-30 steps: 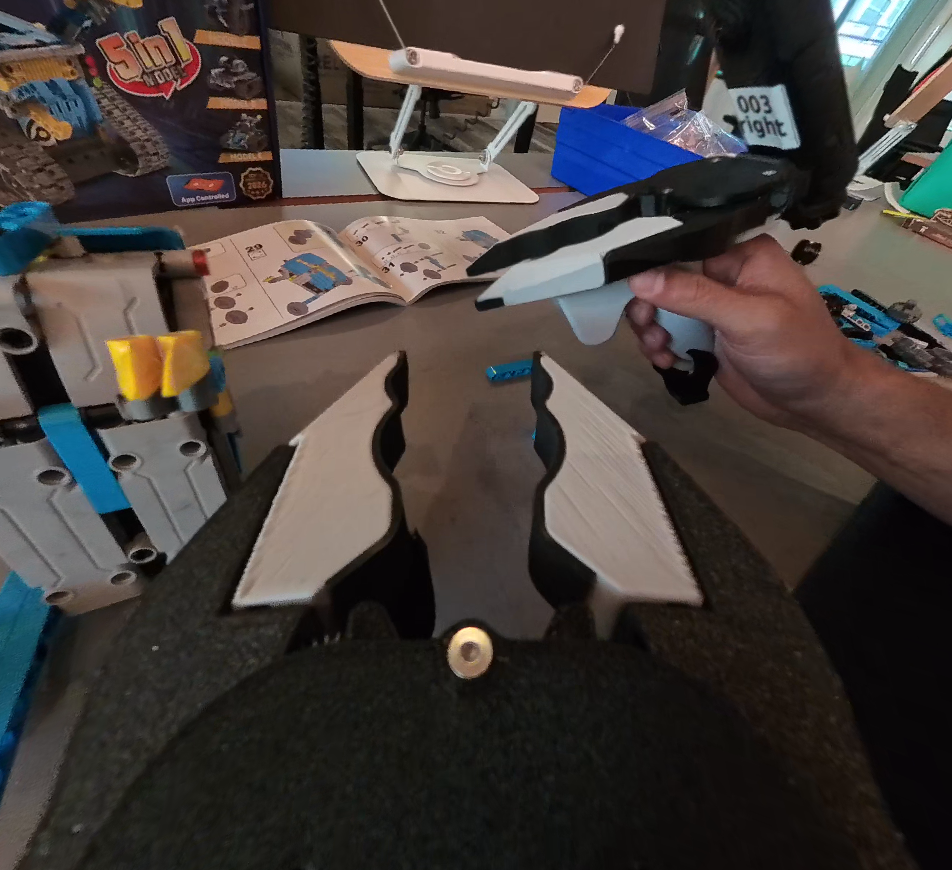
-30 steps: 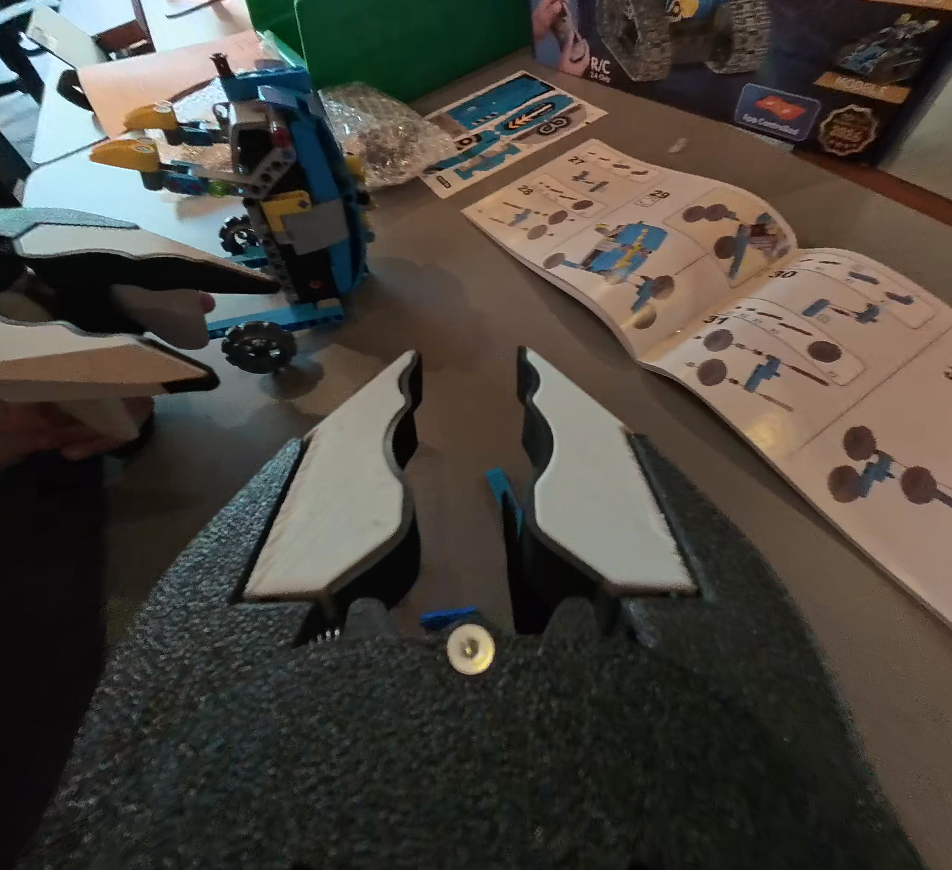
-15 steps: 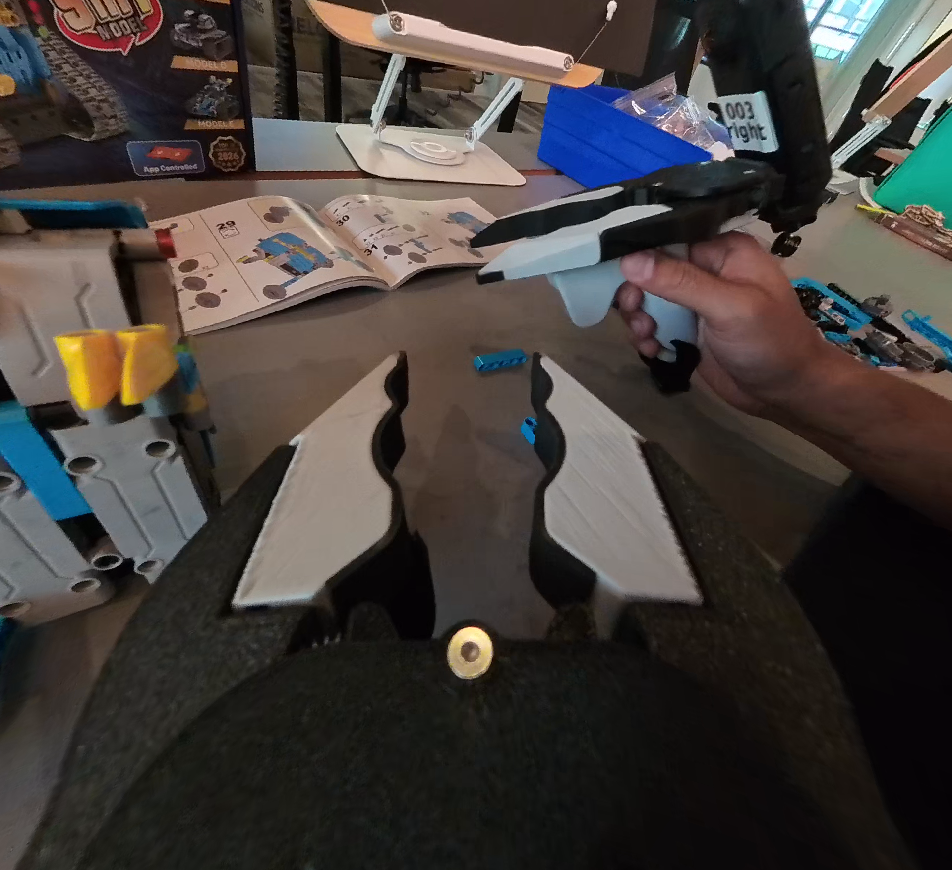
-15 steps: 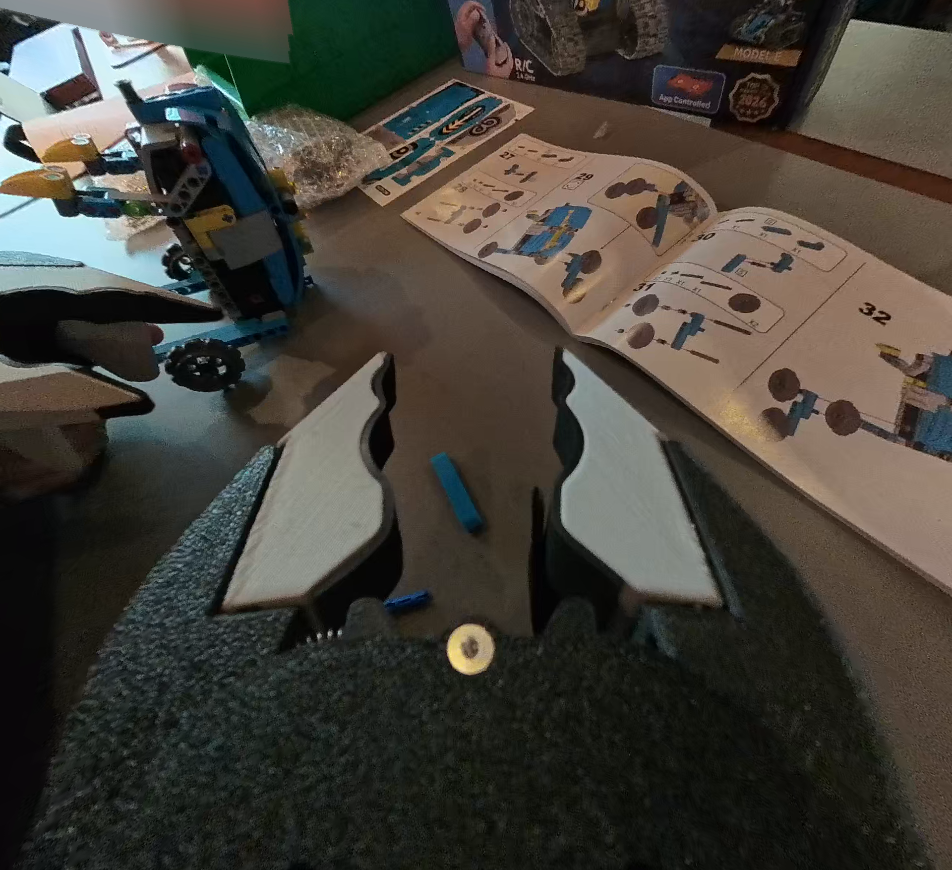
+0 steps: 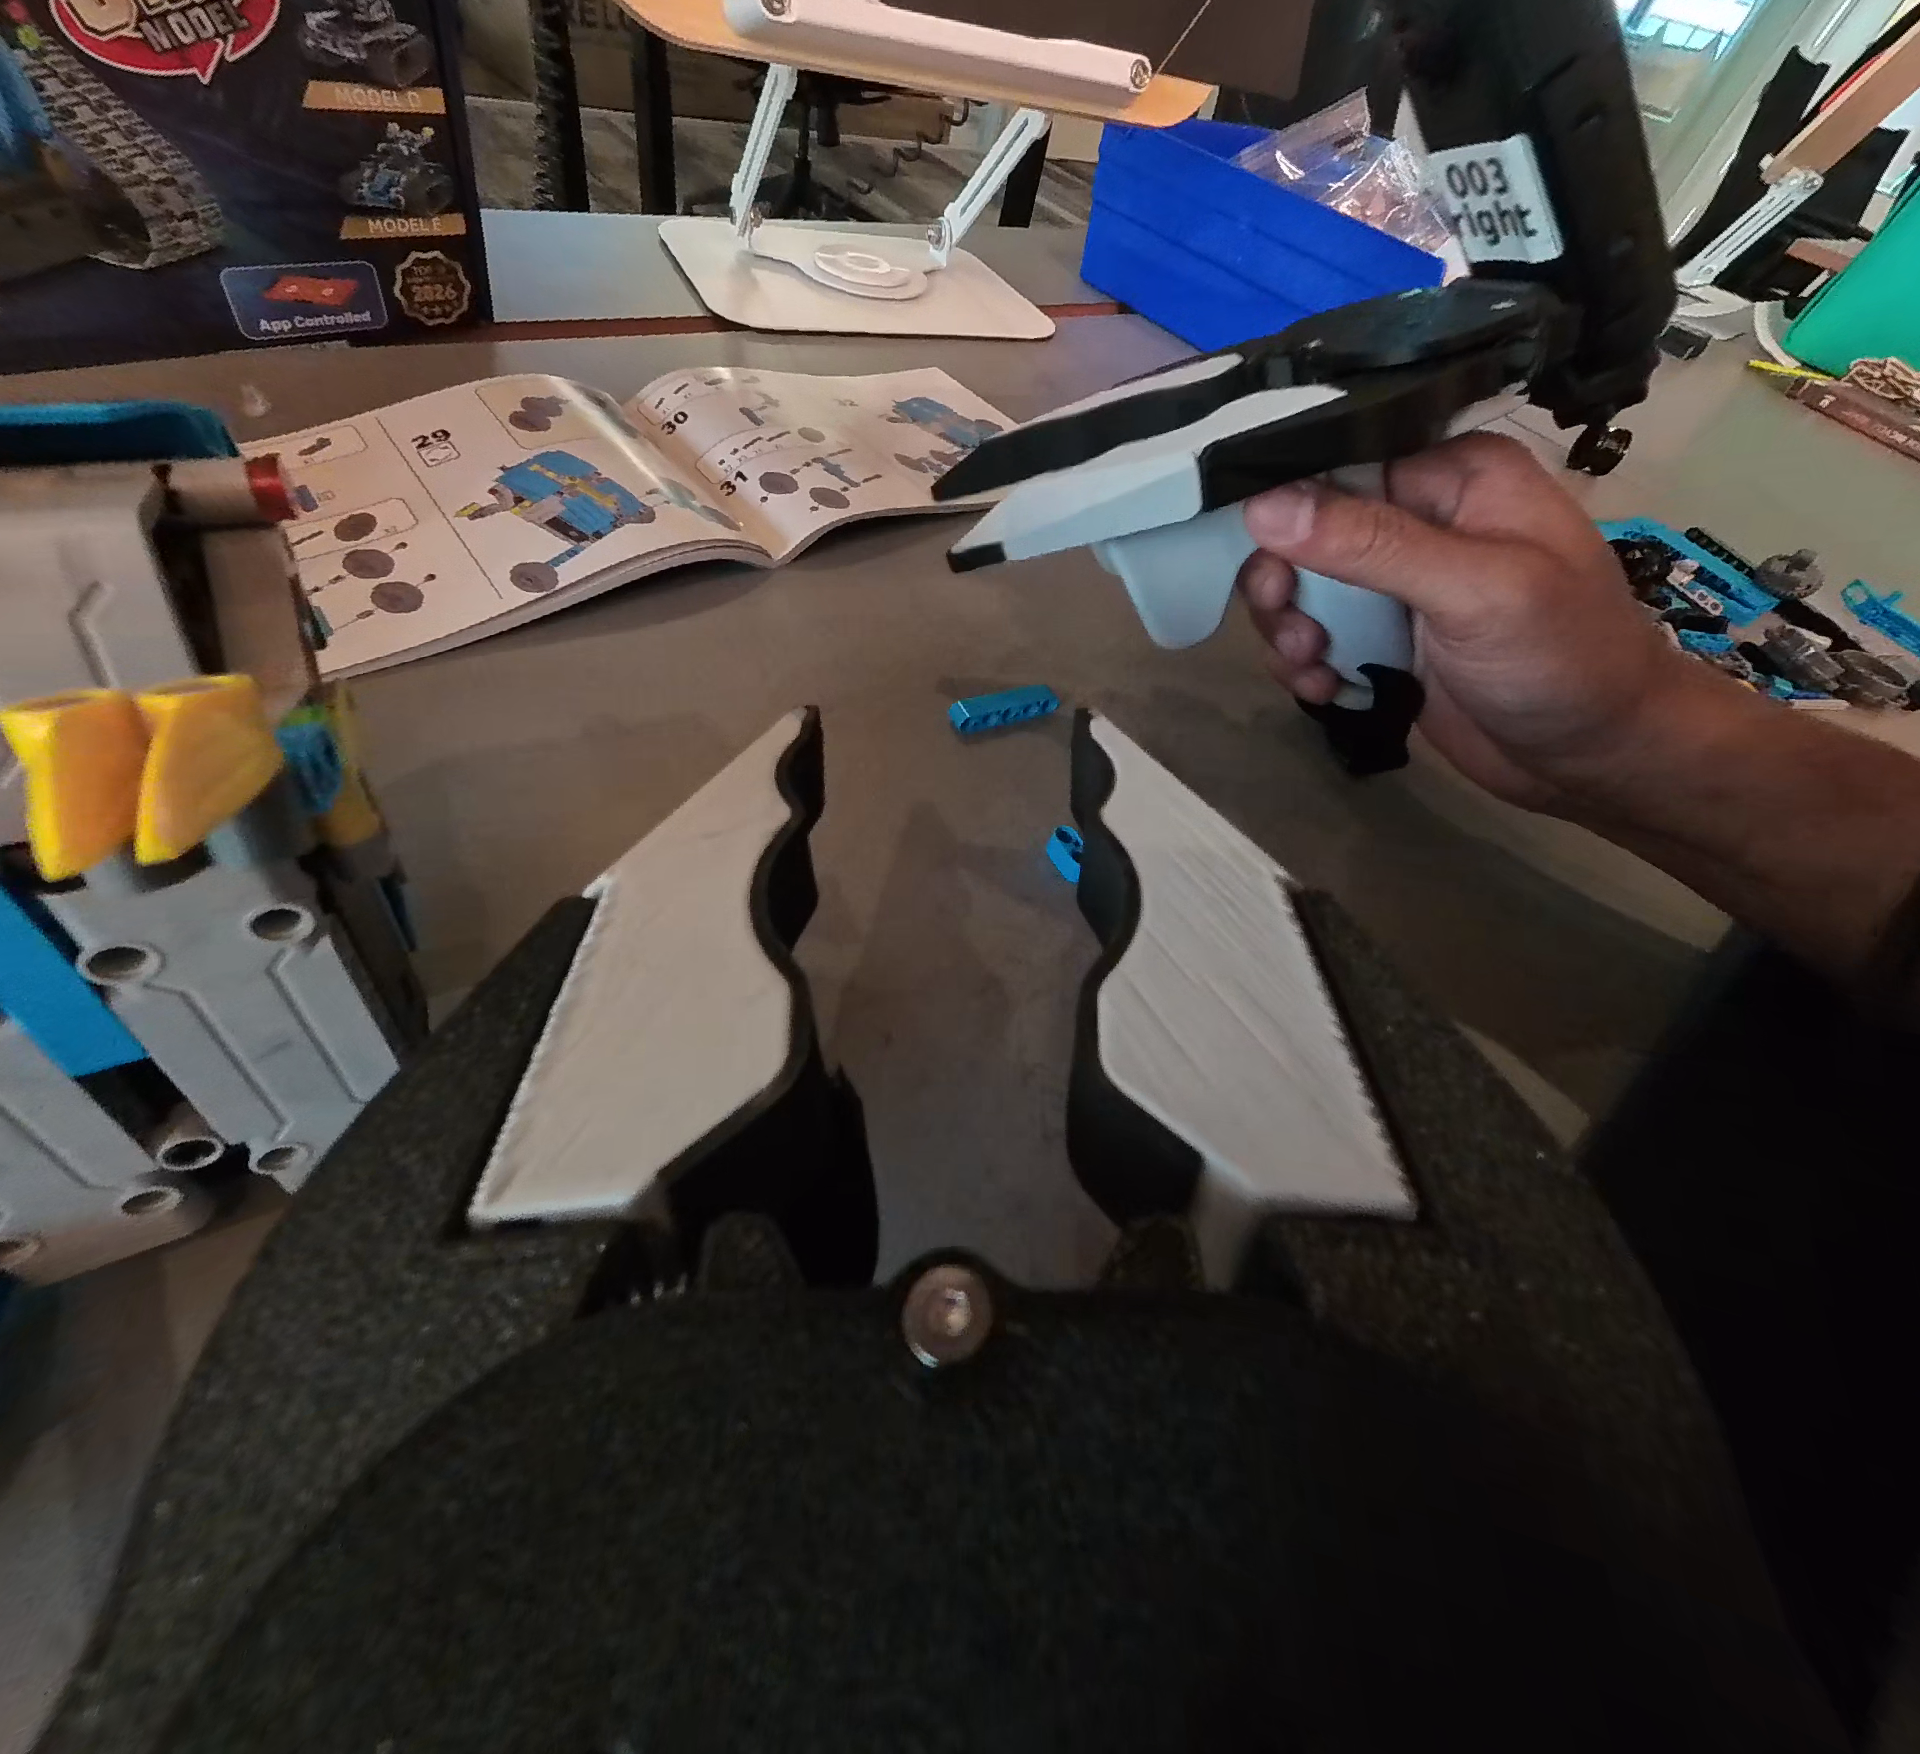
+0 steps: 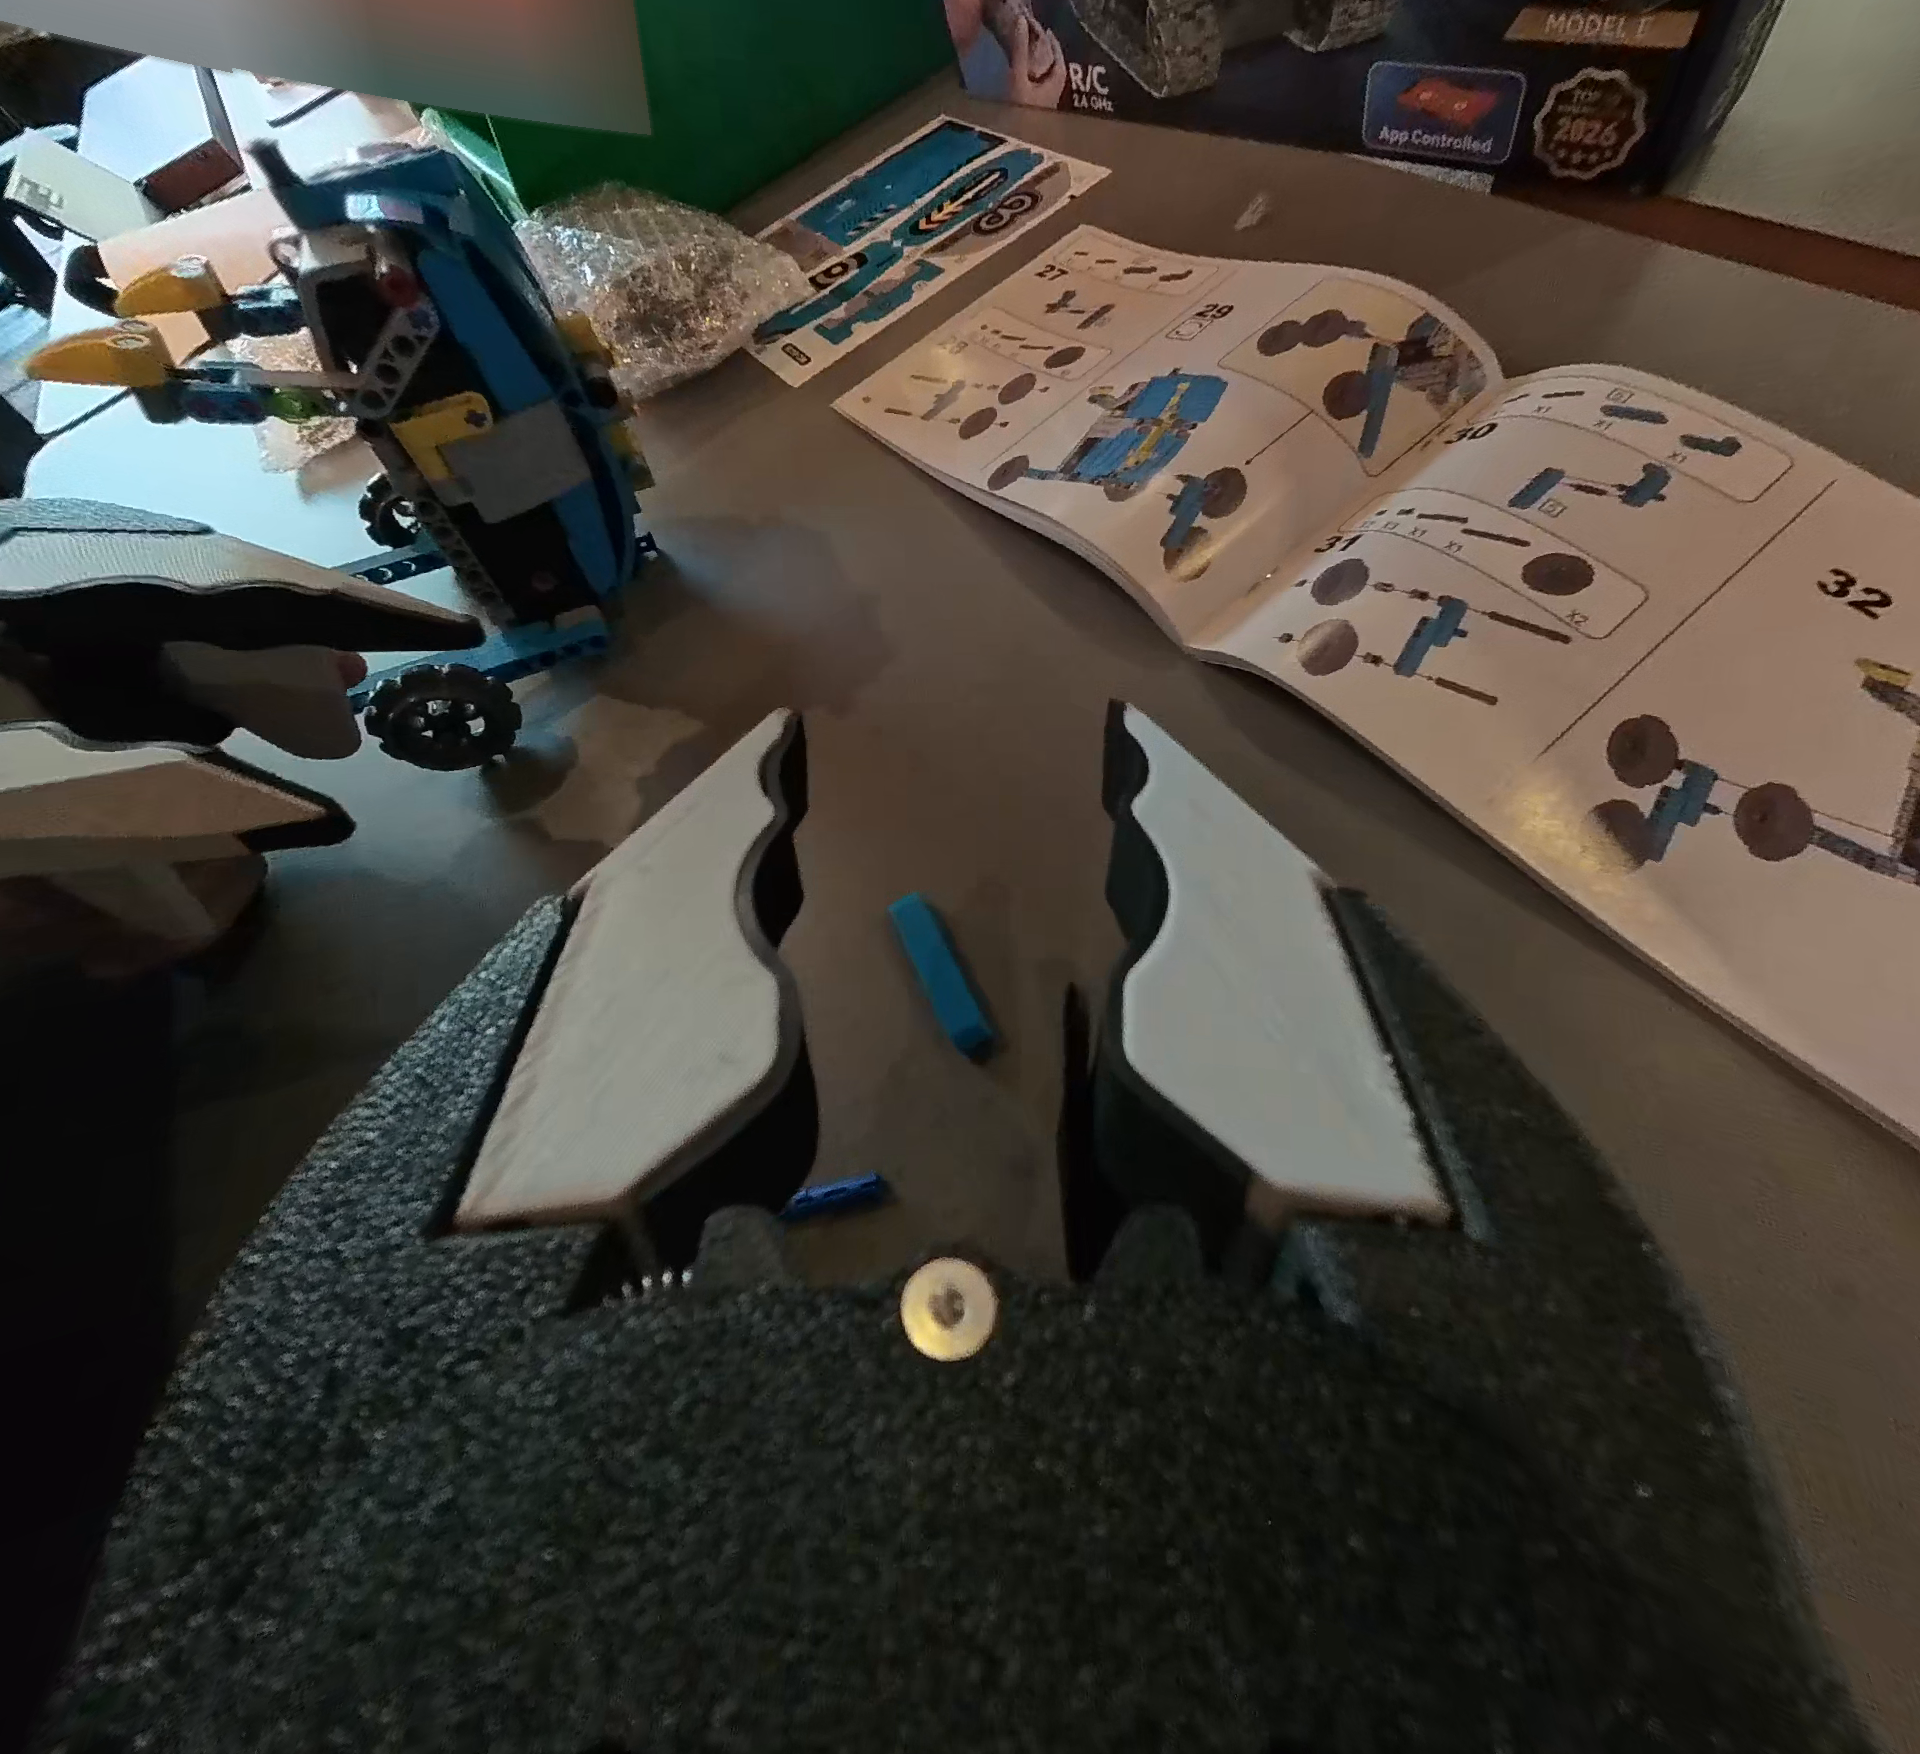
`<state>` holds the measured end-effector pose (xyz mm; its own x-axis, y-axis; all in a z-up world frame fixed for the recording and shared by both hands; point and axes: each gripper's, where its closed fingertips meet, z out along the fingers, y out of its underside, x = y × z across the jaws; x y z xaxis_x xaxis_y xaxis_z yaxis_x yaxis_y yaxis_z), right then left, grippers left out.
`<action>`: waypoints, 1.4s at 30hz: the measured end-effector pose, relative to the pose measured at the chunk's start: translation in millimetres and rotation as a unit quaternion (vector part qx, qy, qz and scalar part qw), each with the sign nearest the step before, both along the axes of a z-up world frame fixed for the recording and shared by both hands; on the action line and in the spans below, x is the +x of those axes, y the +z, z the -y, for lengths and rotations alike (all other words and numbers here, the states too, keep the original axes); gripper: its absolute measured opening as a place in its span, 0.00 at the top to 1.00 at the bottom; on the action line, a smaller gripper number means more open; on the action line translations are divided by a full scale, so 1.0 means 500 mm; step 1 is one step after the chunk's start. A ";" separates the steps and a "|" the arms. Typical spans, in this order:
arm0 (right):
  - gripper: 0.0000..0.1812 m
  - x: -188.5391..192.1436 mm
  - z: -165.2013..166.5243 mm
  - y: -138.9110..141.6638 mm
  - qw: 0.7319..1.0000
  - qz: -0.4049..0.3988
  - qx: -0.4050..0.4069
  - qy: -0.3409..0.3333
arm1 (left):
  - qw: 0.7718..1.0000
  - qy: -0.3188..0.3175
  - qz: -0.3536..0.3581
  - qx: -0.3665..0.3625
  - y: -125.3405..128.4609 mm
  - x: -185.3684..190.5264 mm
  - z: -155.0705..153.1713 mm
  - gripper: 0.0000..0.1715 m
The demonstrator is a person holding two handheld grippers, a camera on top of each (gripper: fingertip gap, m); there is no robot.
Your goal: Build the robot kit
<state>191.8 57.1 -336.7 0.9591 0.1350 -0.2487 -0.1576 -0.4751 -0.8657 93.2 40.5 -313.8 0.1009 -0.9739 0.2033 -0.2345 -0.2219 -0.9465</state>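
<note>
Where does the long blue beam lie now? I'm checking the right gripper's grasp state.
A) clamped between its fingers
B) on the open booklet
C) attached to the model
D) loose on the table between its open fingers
D: the blue beam lies flat on the table, touching neither finger of the open right gripper.

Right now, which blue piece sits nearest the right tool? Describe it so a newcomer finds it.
Start at the open booklet on the grey table. Just in front lies a long blue beam, flat, framed by the open right tool. The other loose blue piece nearby is much smaller.

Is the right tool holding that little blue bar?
No. The blue bar lies on the table between the right tool's open fingers, untouched.
</note>
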 end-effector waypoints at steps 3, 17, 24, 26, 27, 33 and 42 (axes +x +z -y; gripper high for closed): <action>0.69 0.000 0.001 0.001 1.000 -0.002 0.001 0.000 | 1.000 0.000 -0.002 0.000 -0.001 0.001 0.000 0.72; 0.83 -0.061 0.144 -0.029 0.977 0.004 -0.049 0.209 | 0.997 0.008 0.022 0.076 0.022 -0.014 0.003 0.73; 0.82 -0.139 0.157 -0.078 0.955 0.070 -0.107 0.267 | 0.992 0.006 0.016 0.122 0.024 -0.016 0.017 0.73; 0.84 -0.138 0.154 -0.094 0.952 0.096 -0.124 0.261 | 0.991 0.005 0.019 0.132 0.026 -0.017 0.021 0.74; 0.87 -0.143 0.154 -0.094 0.952 0.093 -0.125 0.265 | 0.991 0.005 0.020 0.133 0.026 -0.017 0.022 0.74; 0.85 -0.137 0.149 -0.101 0.953 0.097 -0.134 0.253 | 0.996 0.011 0.029 0.087 0.029 -0.022 0.008 0.74; 0.94 -0.122 0.130 -0.111 0.960 0.104 -0.134 0.221 | 0.996 0.007 0.028 0.081 0.027 -0.021 0.010 0.74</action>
